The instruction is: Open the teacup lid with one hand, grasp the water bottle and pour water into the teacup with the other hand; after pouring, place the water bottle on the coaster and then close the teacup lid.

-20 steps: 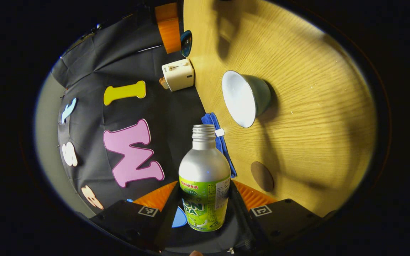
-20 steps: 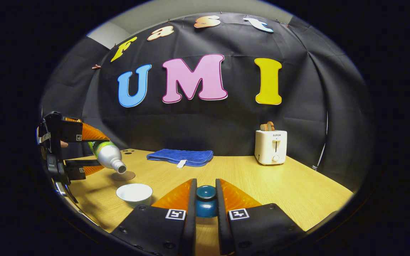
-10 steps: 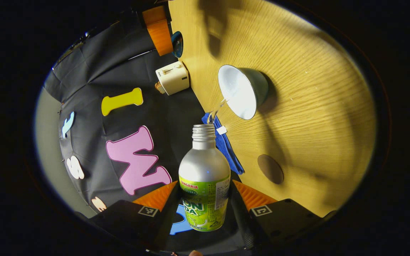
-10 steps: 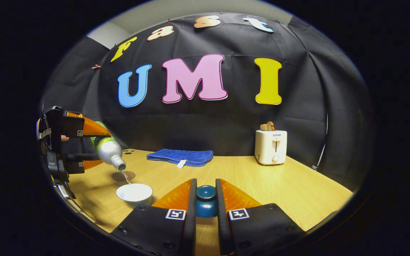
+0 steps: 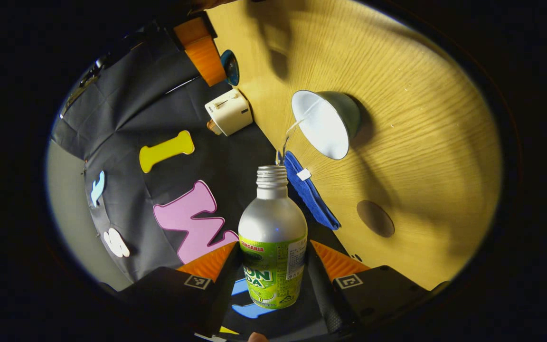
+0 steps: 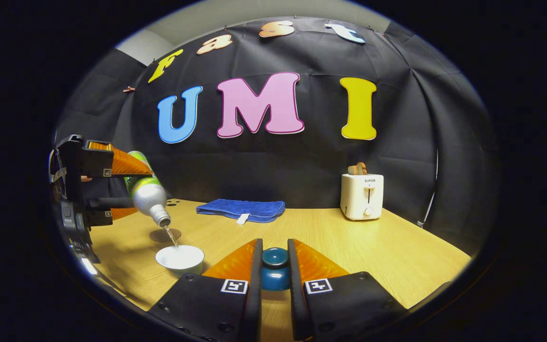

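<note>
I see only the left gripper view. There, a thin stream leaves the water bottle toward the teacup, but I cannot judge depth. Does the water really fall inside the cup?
Observer: Yes. Seen from the side in the right gripper view, the stream ends inside the teacup, near its far rim.
Operator: Is the mouth of the bottle touching the cup?
Observer: No. The water bottle hangs tilted above it, with its mouth apart from the rim.
Operator: And the lid, how is it held?
Observer: The right tool has both fingers pressed on the lid, with the knob upward.
</note>
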Available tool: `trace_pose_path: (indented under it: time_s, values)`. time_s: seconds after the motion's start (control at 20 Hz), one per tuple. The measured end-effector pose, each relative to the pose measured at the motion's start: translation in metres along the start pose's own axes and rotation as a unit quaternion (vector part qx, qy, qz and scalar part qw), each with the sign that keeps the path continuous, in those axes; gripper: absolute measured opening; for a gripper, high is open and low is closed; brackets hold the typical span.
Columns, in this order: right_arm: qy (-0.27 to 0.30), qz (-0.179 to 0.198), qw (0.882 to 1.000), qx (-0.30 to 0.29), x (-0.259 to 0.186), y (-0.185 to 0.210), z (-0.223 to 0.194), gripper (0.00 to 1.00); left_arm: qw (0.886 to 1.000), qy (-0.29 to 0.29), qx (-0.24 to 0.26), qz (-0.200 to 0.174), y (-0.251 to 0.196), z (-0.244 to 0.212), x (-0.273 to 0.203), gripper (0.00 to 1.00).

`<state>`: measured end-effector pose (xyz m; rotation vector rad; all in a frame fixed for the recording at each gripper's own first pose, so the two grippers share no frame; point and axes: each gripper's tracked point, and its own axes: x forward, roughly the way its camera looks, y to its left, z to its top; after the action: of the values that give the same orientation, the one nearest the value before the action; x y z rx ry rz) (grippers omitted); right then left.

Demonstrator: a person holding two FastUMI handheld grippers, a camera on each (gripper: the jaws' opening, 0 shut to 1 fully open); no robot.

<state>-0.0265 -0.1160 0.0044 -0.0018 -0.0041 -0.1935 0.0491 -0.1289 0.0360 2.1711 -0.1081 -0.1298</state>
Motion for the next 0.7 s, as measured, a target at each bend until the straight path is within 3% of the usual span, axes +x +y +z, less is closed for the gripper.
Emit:
trace_pose_path:
  time_s: [0.3, 0.7]
  values:
    - [0.0, 0.0, 1.0, 0.0, 0.0, 0.0, 0.0, 0.29, 0.998, 0.01, 0.057, -0.023, -0.006, -0.007, -0.001, 0.8]
    - [0.0, 0.0, 1.0, 0.0, 0.0, 0.0, 0.0, 0.29, 0.991, -0.002, 0.13, -0.022, 0.011, 0.005, 0.001, 0.81]
